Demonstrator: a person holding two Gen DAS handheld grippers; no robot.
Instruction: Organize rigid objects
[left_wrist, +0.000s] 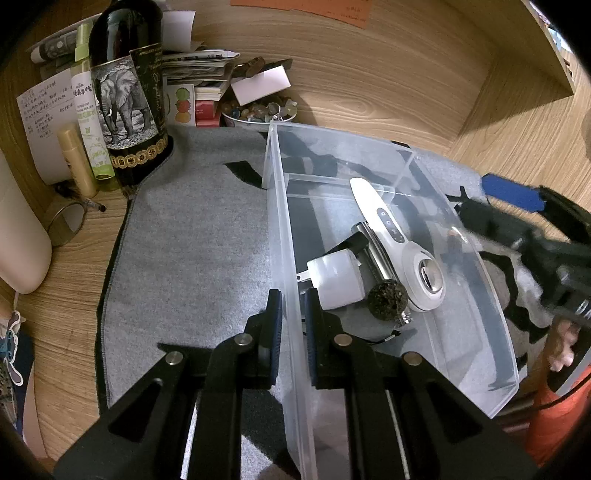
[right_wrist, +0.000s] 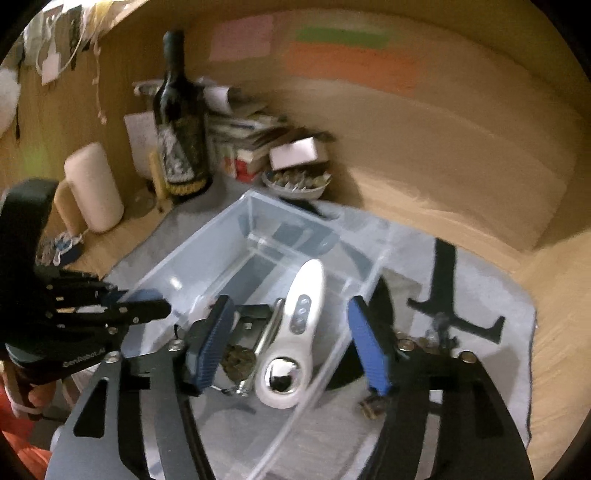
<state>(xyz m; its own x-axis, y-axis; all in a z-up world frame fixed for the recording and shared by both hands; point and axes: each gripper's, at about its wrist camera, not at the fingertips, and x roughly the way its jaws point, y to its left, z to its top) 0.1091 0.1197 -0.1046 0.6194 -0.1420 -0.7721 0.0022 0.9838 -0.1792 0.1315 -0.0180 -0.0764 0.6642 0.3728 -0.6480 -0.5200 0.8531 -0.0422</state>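
A clear plastic bin (left_wrist: 491, 317) stands on a grey mat (left_wrist: 192, 258). Inside lie a white handheld device (left_wrist: 399, 247) with a chrome head, a chrome tube (left_wrist: 376, 254), a white jar (left_wrist: 338, 278) and a dark speckled ball (left_wrist: 388, 300). My left gripper (left_wrist: 293, 314) is shut on the bin's left wall, one finger on each side. My right gripper (right_wrist: 291, 343) is open and empty, just above the white device (right_wrist: 295, 332), with its right finger outside the bin's wall (right_wrist: 332, 354). It also shows at the right of the left wrist view (left_wrist: 517, 221).
A dark wine bottle (left_wrist: 125, 81) with an elephant label, a spray bottle (left_wrist: 88, 107), a tube (left_wrist: 75, 158), stacked papers (left_wrist: 199, 70) and a bowl of stones (left_wrist: 258, 110) stand at the back left. A cream container (right_wrist: 94, 188) stands left. Wooden walls enclose the desk.
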